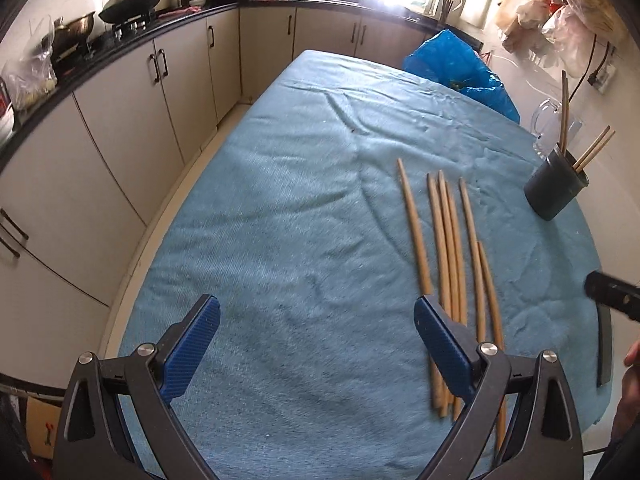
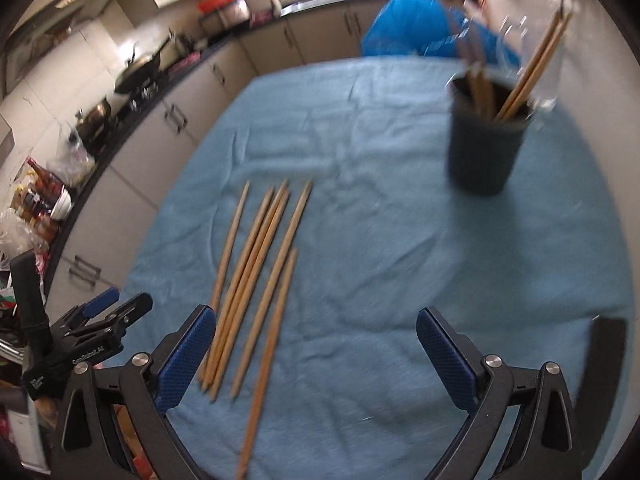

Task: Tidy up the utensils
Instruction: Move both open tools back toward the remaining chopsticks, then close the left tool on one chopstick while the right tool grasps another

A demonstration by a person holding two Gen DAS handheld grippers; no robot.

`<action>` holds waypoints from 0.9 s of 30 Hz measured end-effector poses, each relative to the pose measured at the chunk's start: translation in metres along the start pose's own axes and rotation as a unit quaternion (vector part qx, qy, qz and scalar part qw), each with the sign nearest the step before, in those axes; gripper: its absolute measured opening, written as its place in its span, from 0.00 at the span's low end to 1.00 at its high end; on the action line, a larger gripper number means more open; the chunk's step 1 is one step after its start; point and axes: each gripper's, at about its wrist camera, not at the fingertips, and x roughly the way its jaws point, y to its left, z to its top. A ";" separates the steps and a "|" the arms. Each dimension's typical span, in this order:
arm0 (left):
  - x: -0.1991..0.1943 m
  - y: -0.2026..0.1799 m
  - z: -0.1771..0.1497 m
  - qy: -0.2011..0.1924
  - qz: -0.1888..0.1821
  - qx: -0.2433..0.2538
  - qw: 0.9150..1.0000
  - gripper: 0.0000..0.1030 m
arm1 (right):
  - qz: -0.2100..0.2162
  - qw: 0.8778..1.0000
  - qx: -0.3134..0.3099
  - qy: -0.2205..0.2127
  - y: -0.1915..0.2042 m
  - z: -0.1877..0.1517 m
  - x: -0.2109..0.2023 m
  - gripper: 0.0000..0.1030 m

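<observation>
**Chopsticks on the blue cloth, both grippers wide apart**

The surface (image 1: 280, 200) is covered with a blue cloth. Six wooden chopsticks (image 1: 448, 248) lie loose on it, side by side, with their thin tips pointing away. A dark cup (image 1: 556, 190) stands well apart from them, near the far right edge, and it already has a few chopsticks inside, leaning out.

The left hand-held gripper (image 1: 318, 344) hangs over the cloth with its blue fingers far apart and nothing between them. Its right finger sits over the near ends of the loose chopsticks. The right hand-held gripper (image 2: 316, 344) is spread wide too, and empty. Its left finger is just beside the same bunch.

There is lots of bare cloth to the left of the chopsticks, and more between them and the cup. The left edge of the surface drops to a thin strip of floor beside the kitchen cupboards (image 1: 132, 92).

The left wrist view is sharp. It shows a clear glass mug (image 1: 550, 126) behind the cup, a blue bag (image 1: 452, 64) at the far end, and a black pan (image 1: 132, 0) on the stove. The right wrist view is blurry. Only this view shows inside the cup, and the left hand-held gripper off to the left side.
</observation>
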 end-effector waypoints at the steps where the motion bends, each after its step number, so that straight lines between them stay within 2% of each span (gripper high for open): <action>1: 0.000 0.001 -0.001 0.000 -0.002 0.000 1.000 0.94 | 0.006 1.000 0.006 0.022 0.003 0.000 0.010 0.92; 2: 0.000 0.002 -0.001 0.000 -0.003 -0.001 1.000 0.94 | 0.006 0.999 0.011 0.036 0.006 -0.001 0.018 0.88; 4: 0.000 0.005 -0.003 -0.002 -0.007 -0.001 1.000 0.94 | 0.005 0.997 0.027 0.067 0.009 -0.002 0.034 0.71; 8: 0.000 0.010 -0.005 -0.002 -0.015 -0.001 1.000 0.94 | -0.001 0.994 0.043 0.095 0.013 0.006 0.058 0.59; 10: 0.001 0.013 -0.007 -0.001 -0.018 -0.004 1.000 0.94 | -0.014 0.994 0.041 0.100 0.018 0.012 0.067 0.46; 15: 0.002 0.023 -0.010 -0.001 -0.026 -0.015 1.000 0.94 | -0.045 0.992 0.034 0.114 0.029 0.020 0.089 0.41; 19: 0.003 0.030 -0.012 0.000 -0.029 -0.022 0.999 0.94 | -0.078 0.990 0.018 0.116 0.039 0.023 0.102 0.26; 27: 0.006 0.032 -0.008 0.007 -0.028 -0.026 0.999 0.94 | -0.122 0.987 -0.023 0.103 0.057 0.028 0.112 0.24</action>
